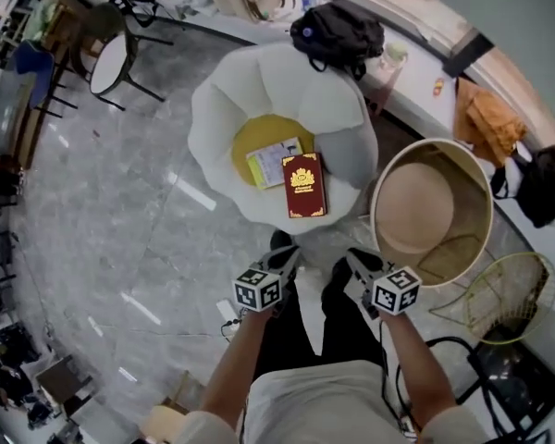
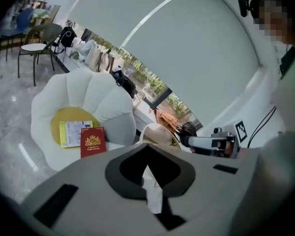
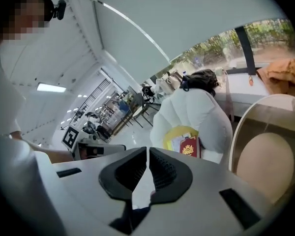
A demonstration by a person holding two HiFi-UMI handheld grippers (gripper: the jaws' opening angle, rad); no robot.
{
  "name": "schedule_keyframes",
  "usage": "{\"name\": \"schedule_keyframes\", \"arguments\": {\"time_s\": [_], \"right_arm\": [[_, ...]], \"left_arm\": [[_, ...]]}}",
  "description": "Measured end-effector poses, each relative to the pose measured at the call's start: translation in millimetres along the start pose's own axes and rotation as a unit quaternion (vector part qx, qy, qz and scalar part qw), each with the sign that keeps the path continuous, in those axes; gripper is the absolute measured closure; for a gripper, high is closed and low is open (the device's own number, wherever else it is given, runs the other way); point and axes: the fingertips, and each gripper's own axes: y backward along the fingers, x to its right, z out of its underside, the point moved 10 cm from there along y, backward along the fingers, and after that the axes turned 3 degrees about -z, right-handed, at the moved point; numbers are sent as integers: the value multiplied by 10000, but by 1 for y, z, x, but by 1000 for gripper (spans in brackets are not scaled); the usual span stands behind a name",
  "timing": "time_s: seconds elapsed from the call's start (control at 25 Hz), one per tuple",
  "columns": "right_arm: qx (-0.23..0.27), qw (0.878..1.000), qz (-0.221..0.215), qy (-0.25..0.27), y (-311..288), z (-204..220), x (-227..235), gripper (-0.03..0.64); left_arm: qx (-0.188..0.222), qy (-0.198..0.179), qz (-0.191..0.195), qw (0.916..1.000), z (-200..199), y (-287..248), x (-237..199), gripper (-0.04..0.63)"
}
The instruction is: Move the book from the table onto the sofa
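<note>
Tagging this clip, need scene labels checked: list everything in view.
sofa: one, white, petal-shaped, centre
cushion: one, yellow, on the sofa seat
booklet: one, yellow-white, on the cushion
book: one, red, on the sofa seat beside the booklet
round table: one, tan, right of the sofa
backpack: one, black, behind the sofa
wire basket: one, pale, right of the table
chair: one, dark-framed, upper left
left gripper: one, grey, shut, empty
right gripper: one, grey, shut, empty
</note>
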Motion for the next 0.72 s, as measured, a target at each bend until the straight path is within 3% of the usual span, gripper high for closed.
{"name": "schedule_keyframes", "arguments": {"time_s": [0.4,0.72], "right_arm": [[-308,9954,20,912,97,-47,-56,574],[-20,9931,-52,1172,125,-66,-115,572]], "left_arm": [[809,-97,-331,9961,-4,93,91,594],[1250,-262,-463,9907,-12,174,115,594]]}}
